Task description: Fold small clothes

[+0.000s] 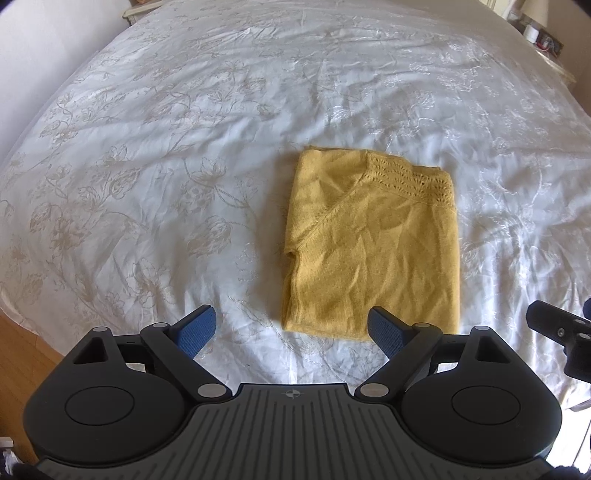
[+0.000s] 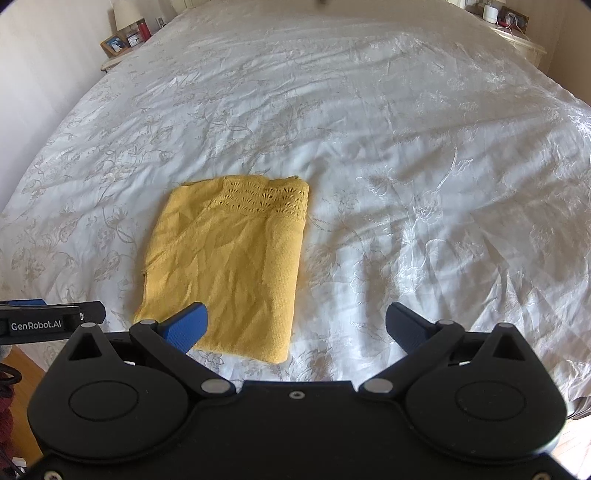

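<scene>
White bedspread (image 1: 184, 129) w/ folded yellow knit top (image 1: 373, 240); both grippers' fingers wide, holding nothing.

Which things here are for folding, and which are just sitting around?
For the folding:
yellow top, already folded flat
left tongs, open
right tongs, open
bed cover underneath

Just sitting around:
lamp
picture frame
red bottle

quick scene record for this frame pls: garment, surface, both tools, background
garment: yellow knit top, folded into a rectangle, lace band at far edge
surface: white floral bedspread, wrinkled
left tool: open, holding nothing, near garment's near edge
right tool: open, holding nothing, near garment's near right corner
background: nightstand with photo frame
</scene>
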Available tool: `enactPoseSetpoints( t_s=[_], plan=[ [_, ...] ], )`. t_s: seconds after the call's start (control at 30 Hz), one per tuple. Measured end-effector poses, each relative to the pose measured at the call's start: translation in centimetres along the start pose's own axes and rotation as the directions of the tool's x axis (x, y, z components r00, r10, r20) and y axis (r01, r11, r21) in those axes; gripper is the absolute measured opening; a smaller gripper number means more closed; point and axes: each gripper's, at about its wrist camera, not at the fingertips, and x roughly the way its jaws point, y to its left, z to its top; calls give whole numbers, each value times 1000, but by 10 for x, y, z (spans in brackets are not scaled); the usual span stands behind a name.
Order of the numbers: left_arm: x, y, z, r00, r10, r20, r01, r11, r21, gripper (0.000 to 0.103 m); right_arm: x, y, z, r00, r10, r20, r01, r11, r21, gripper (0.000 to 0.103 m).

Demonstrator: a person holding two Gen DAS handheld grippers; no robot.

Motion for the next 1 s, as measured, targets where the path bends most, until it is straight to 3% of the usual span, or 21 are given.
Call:
enactPoseSetpoints(
  t_s=[1.0],
  plan=[
    [-6,-3,3,1000,-12,2,12,1000,23,90,2,5,1,1000,13,-10,-13,1000,23,102]
  ],
)
